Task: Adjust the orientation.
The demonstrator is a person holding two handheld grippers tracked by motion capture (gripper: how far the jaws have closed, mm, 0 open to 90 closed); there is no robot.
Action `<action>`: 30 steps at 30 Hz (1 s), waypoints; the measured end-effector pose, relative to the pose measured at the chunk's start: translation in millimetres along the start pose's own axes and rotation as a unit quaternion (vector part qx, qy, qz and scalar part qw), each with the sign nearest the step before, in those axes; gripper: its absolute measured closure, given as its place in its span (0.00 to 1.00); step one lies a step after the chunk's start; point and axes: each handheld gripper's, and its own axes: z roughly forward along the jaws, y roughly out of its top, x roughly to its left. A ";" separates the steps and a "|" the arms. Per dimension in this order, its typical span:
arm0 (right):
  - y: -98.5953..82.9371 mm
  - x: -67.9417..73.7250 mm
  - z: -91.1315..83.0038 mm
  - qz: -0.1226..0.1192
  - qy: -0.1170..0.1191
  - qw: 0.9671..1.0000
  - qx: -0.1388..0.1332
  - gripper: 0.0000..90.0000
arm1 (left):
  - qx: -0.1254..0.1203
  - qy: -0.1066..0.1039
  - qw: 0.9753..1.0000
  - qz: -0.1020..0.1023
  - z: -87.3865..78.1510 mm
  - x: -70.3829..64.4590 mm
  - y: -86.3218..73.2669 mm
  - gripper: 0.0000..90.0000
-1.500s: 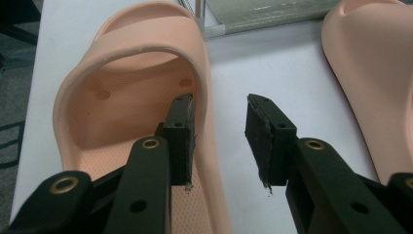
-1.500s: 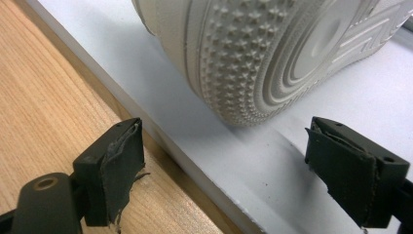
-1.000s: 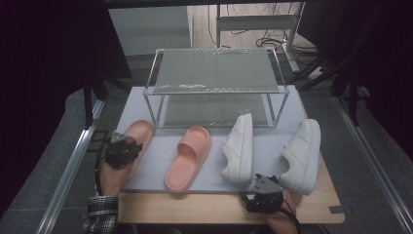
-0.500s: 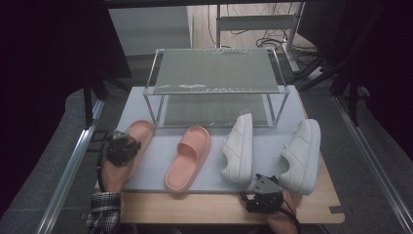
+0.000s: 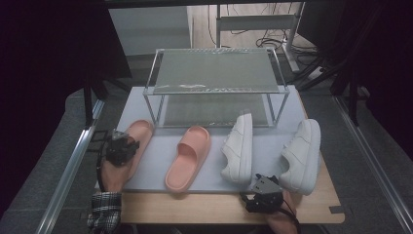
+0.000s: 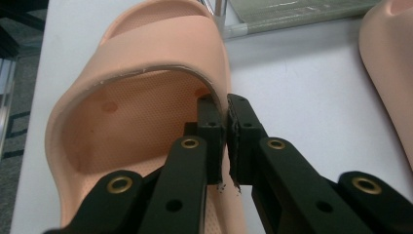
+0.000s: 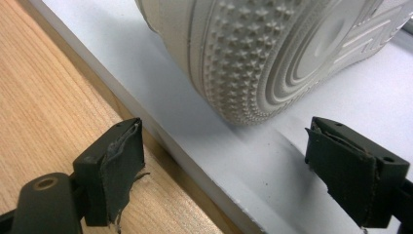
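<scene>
Now, left slide: the pink slide (image 5: 127, 148) is lying at the left end of the pale mat (image 5: 156, 165), toe pointing toward the rack, with the edge of its strap (image 6: 146, 53) sitting between the jaws.
Left gripper: the left gripper (image 6: 227, 122) is pinching the strap edge on the slide's inner side, one jaw inside the slide and one outside, both pressing on the rubber.
Second slide: the other pink slide (image 5: 187, 157) is lying just beside it on the mat, apart from it.
White sneakers: one sneaker (image 5: 238, 146) is resting on its side near the mat's middle; the other sneaker (image 5: 302, 155) is standing upright at the right end.
Right gripper: the right gripper (image 7: 224, 165) is hovering at the mat's near edge with its jaws spread wide, holding nothing; a sneaker's studded sole (image 7: 253, 63) is lying just beyond them, not touching.
Rack: a two-tier wire rack (image 5: 214, 78) is standing behind the shoes.
Tabletop: the wooden tabletop (image 5: 204, 207) is carrying the mat.
</scene>
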 end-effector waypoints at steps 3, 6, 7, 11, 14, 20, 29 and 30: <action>0.0 0.1 0.0 0.000 0.000 1.000 0.000 0.16 | 0.000 0.001 1.000 0.004 -1.9 -0.8 0.0 0.95; 0.1 0.3 0.0 0.001 0.000 1.000 0.000 0.16 | -0.003 0.002 1.000 0.007 -4.4 -1.9 -0.5 0.95; 0.1 0.3 0.0 0.001 0.000 1.000 0.000 0.16 | -0.004 0.001 1.000 0.008 -5.3 -2.1 -0.6 0.95; 0.1 0.3 0.0 0.001 0.000 1.000 0.000 0.16 | -0.008 0.001 1.000 0.011 -9.8 -2.4 -1.0 0.95; 0.1 0.4 0.0 0.001 0.000 1.000 0.001 0.16 | -0.012 -0.003 1.000 0.014 -15.4 -2.0 -1.3 0.95; 0.1 0.5 0.1 0.000 -0.001 1.000 0.001 0.16 | -0.013 -0.010 1.000 0.015 -22.7 -1.3 -2.7 0.95; 0.1 0.7 0.1 -0.002 -0.001 1.000 0.001 0.16 | -0.020 -0.020 0.999 0.019 -34.8 -1.8 -6.7 0.95; 0.1 0.7 0.1 -0.002 -0.001 1.000 0.001 0.16 | -0.019 -0.021 0.999 0.020 -36.3 -2.0 -7.2 0.95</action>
